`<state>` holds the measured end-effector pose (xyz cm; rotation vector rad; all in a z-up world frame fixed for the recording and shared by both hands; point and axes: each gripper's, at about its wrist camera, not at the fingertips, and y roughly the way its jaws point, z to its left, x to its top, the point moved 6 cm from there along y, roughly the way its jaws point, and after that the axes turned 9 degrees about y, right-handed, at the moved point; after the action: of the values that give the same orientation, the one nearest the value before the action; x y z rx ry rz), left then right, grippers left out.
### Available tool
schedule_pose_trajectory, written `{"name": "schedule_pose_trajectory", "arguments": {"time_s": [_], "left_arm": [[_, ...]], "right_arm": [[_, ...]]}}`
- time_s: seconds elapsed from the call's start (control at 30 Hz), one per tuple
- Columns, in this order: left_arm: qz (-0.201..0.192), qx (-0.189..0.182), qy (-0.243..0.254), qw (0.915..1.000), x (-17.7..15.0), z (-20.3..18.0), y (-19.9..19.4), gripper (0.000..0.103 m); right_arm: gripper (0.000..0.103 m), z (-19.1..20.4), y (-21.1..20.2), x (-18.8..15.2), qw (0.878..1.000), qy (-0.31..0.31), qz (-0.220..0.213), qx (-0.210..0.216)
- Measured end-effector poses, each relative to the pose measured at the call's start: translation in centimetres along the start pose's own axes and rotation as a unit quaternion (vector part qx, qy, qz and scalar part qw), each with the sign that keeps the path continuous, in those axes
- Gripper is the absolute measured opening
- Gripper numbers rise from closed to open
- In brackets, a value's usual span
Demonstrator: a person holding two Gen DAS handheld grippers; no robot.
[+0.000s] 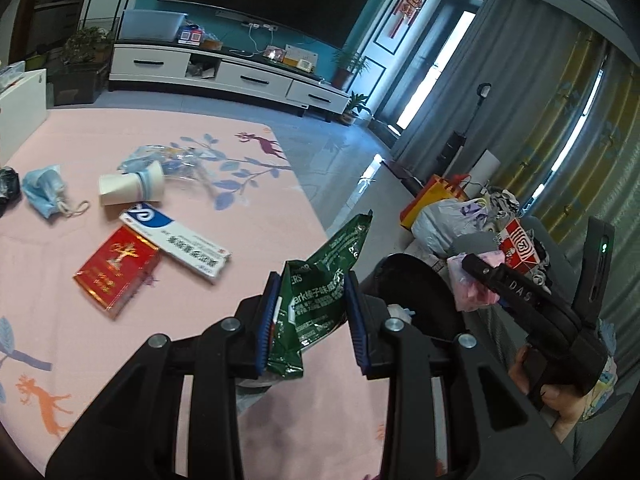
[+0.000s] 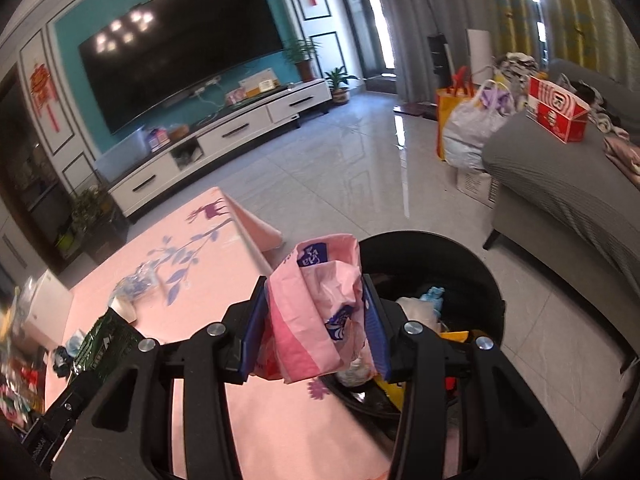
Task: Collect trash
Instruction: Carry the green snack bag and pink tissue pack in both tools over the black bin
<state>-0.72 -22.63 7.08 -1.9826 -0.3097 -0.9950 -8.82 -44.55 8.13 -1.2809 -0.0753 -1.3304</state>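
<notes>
While a crumpled green foil snack bag [image 1: 320, 300] was clamped by the left gripper [image 1: 312, 320] and a crumpled pink plastic wrapper [image 2: 320, 320] by the right gripper [image 2: 316, 328], a red carton [image 1: 116, 272], white paper cup [image 1: 132, 188] and blue face mask [image 1: 44, 190] were left on the pink tablecloth [image 1: 160, 340] beside the round black bin [image 2: 472, 272].

Left gripper [image 1: 312, 316]: jaws closed on green wrapper [image 1: 320, 292], blue pads [image 1: 267, 320] pressing both sides; held above the table.
Right gripper [image 2: 316, 320]: jaws clamped on pink wrapper [image 2: 316, 312], pads [image 2: 256, 328] against it; positioned by the bin rim.
Right hand [image 1: 560, 396]: wrapped around the right gripper's handle.
</notes>
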Motion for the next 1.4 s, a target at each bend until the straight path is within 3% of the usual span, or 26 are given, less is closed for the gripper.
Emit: {"name": "schedule_pose_trajectory", "arguments": {"time_s": [0.37,0.9,1.4], "left_arm": [[0.036,-0.034,0.028,0.9983,-1.2,-7.1,4.4,0.033],[0.087,-0.055,0.061,0.9928,-3.7,-13.0,10.3,0.033],[0.132,-0.059,0.081,0.9862,-5.7,-14.9,14.9,0.033]], "right_arm": [[0.045,-5.8,-0.7,1.5,0.998,0.066,-0.012,-0.019],[0.045,-13.3,-0.5,1.9,0.985,0.158,-0.006,-0.062],[0.045,-13.8,1.4,1.4,0.985,0.164,0.031,-0.054]]}}
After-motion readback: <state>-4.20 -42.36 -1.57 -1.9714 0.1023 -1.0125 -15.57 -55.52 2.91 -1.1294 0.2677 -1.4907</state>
